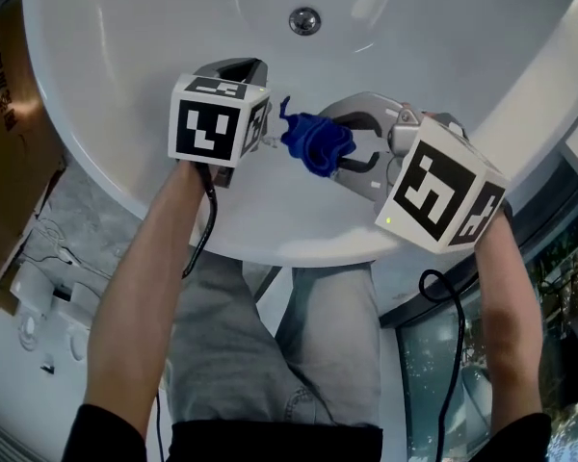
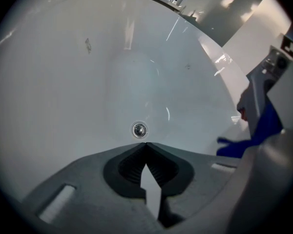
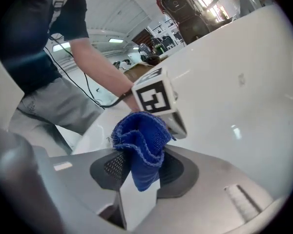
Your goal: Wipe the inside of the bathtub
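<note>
right tongs (image 3: 144, 156) clamped on bunched blue cloth (image 3: 140, 138), coarse knit weave, stitched fraying edge, held over white bathtub (image 1: 116, 85) near its rim. left tongs (image 2: 145, 145) just beside, pressed together, empty, aimed toward chrome drain (image 2: 139, 129).

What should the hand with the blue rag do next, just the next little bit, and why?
Probably lower the right gripper until the blue cloth presses on the bathtub wall near the drain. The cloth is clamped in its jaws but seems to hang clear of the white surface, and the left gripper is shut and empty.
</note>
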A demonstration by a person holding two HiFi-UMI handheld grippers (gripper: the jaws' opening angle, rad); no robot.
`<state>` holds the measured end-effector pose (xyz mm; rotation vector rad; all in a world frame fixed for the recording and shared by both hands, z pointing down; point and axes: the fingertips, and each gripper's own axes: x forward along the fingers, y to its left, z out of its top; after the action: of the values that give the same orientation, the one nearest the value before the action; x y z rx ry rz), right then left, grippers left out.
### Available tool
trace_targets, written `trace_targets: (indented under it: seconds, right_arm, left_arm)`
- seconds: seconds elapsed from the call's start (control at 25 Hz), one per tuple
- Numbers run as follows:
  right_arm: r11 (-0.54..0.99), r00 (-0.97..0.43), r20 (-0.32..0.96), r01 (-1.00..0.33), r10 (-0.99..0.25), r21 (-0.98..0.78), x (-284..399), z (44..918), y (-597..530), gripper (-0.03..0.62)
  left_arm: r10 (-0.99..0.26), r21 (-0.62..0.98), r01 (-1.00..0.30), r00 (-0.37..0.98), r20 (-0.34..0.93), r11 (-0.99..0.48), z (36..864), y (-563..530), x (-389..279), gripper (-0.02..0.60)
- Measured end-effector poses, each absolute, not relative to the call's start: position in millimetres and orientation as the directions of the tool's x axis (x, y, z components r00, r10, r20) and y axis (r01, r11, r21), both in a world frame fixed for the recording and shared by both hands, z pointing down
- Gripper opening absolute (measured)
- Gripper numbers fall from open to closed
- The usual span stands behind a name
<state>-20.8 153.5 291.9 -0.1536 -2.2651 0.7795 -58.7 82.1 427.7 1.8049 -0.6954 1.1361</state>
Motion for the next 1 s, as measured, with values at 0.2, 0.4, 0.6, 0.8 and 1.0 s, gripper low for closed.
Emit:
trace_targets:
  seconds: [0.2, 0.4, 0.6, 0.8, 1.0]
  right_arm:
    - [0.864, -0.676, 0.716, -0.243, 0.175, -0.441, 26.2, 325.7, 82.7, 0.141]
    - [0.847, -0.653, 0.75, -0.334, 0.108, -0.413, 31.5, 381.8, 42.0, 0.141]
    - [0.845, -0.582, 0.806, -0.376, 0.105, -0.382, 48.4, 437.2, 40.5, 0.141]
    - [0.841, -0.511, 0.848, -0.39, 0.141, -0.375, 49.9, 492.3, 51.3, 0.141]
    - [0.851, -0.425, 0.874, -0.344, 0.236, -0.397, 40.8, 545.7, 85.5, 0.141]
  left_arm:
    - [-0.013, 0.377, -0.799, 0.433, 0.901, -0.469, 432.9, 79.1, -41.1, 0.002]
    - [-0.008, 0.396, -0.806, 0.445, 0.896, -0.439, 452.0, 76.7, -34.4, 0.002]
    - [0.002, 0.406, -0.807, 0.449, 0.894, -0.428, 458.9, 81.6, -18.3, 0.002]
    - [0.017, 0.405, -0.812, 0.439, 0.898, -0.42, 467.4, 82.4, -21.7, 0.002]
    - [0.031, 0.413, -0.818, 0.438, 0.899, -0.4, 485.5, 87.2, -26.9, 0.002]
